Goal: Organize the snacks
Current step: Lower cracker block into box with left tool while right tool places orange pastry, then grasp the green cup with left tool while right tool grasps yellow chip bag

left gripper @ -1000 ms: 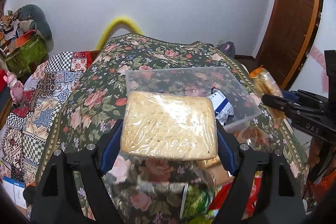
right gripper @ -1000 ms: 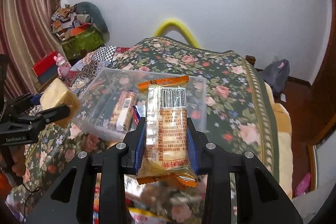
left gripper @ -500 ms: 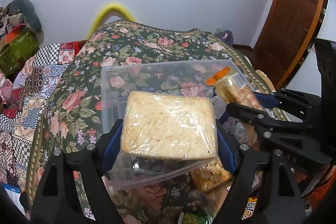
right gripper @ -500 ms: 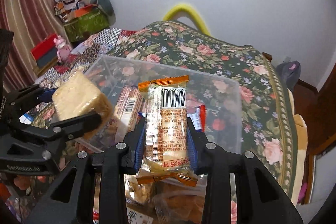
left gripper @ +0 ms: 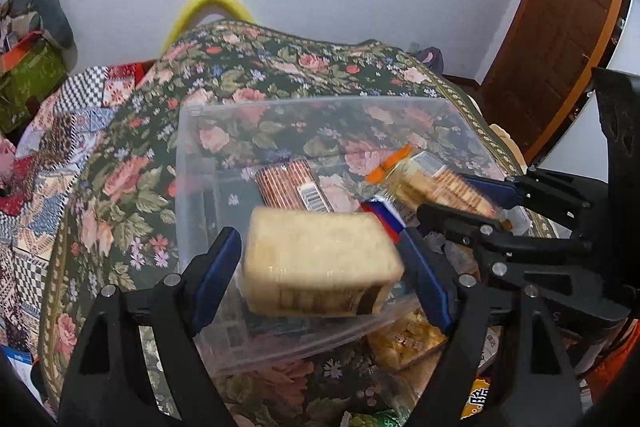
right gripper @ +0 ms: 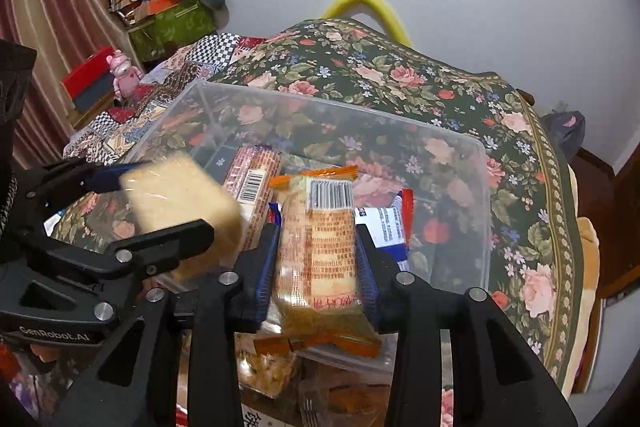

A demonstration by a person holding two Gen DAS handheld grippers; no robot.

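Note:
My left gripper (left gripper: pixel 320 259) has opened: a gap shows between each blue pad and the pale block of wrapped crackers (left gripper: pixel 320 259), which is blurred and dropping over the clear plastic bin (left gripper: pixel 208 115). My right gripper (right gripper: pixel 316 247) is shut on an orange-edged cracker packet (right gripper: pixel 320 243) and holds it over the bin's near right side (right gripper: pixel 484 187). The crackers (right gripper: pixel 180 195) and left gripper (right gripper: pixel 132 223) show at left in the right wrist view. The right gripper (left gripper: pixel 472 199) and its packet (left gripper: pixel 432 183) show at right in the left wrist view. A striped wafer pack (left gripper: pixel 292 183) and a blue-white packet (right gripper: pixel 384 227) lie in the bin.
The bin sits on a floral cloth (left gripper: pixel 280 67) over a table. More snack bags (left gripper: pixel 404 339) lie below the bin's near edge. A patchwork-covered surface (left gripper: pixel 48 155) is at left, a wooden door (left gripper: pixel 560 27) at right, a white wall behind.
Both grippers moved forward over the bin. The left gripper's pads spread apart and the cracker block tilted and began to fall. The right gripper kept its hold on the packet.

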